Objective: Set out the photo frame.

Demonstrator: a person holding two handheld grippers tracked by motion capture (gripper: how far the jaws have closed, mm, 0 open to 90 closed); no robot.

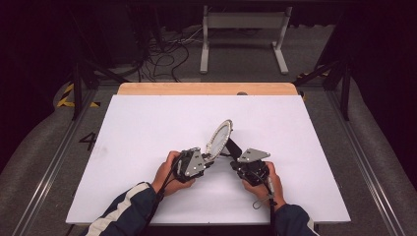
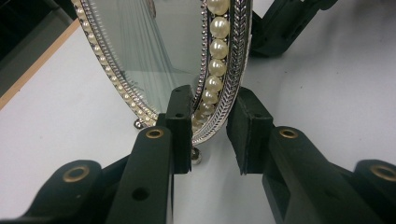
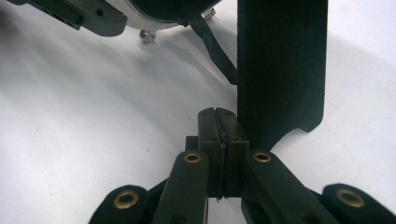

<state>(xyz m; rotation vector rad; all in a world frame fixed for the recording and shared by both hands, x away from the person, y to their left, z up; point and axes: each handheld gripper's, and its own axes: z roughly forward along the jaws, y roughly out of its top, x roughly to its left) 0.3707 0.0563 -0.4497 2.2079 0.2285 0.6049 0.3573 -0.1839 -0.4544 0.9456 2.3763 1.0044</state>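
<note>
An oval mirror with a silver rim set with pearls stands tilted near the middle of the white table. My left gripper is shut on the rim's lower edge, one pad on the glass side and one on the outer side. The black stand leg props the mirror from behind and rises broad and dark in the right gripper view. My right gripper has its pads pressed together right beside the leg's lower edge; whether anything thin is pinched I cannot tell.
A wooden strip runs along the table's far edge. Beyond it on the floor stand a white metal frame and loose cables. A thin black strap links the mirror's back to the leg.
</note>
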